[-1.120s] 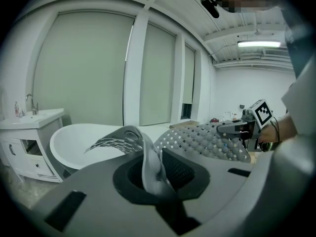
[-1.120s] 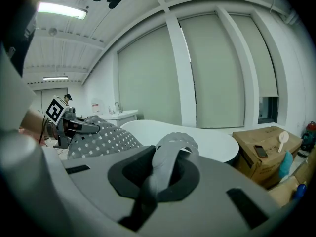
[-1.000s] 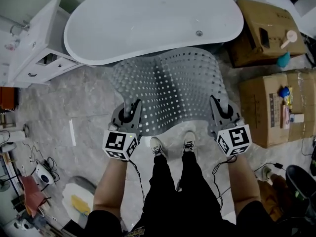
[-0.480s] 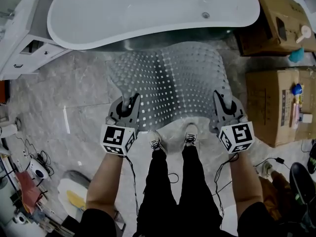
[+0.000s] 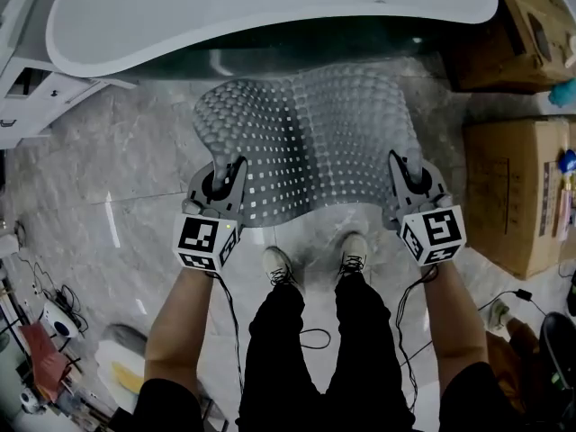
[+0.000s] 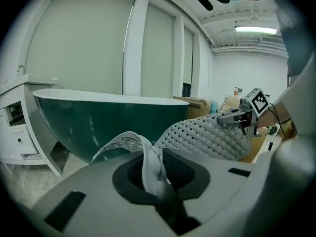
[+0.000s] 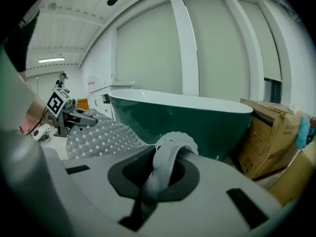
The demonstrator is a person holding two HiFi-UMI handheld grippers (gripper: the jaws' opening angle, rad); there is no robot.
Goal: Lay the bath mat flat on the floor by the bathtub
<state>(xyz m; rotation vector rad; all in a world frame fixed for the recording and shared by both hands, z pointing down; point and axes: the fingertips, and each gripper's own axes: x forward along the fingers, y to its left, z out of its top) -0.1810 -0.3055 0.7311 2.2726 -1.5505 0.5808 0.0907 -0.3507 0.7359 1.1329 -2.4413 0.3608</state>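
- Left gripper (image 5: 234, 167): jaws closed on the near-left corner of the bath mat (image 5: 310, 142); in the left gripper view a fold of grey mat edge is pinched between the jaws and curls up out of them.
- Right gripper (image 5: 401, 164): jaws closed on the near-right corner of the same mat; in the right gripper view a bunched loop of mat edge is pinched between them.
- Mat: grey, bumpy, dotted with small square holes; stretched between the two grippers and bowed upward in the middle; near edge held clear of the floor (image 5: 117, 187); far edge runs just beside the foot of the bathtub (image 5: 270, 7); whether that edge touches the floor cannot be told.
- Bathtub: white inside, dark green outside; spans the top of the head view.
- Person: stands facing the tub, shoes (image 5: 279, 265) on the marble floor just behind the mat's near edge.
- Surroundings: cardboard boxes (image 5: 513, 187) to the right of the mat; white cabinet (image 5: 36, 106) to the left of the tub.
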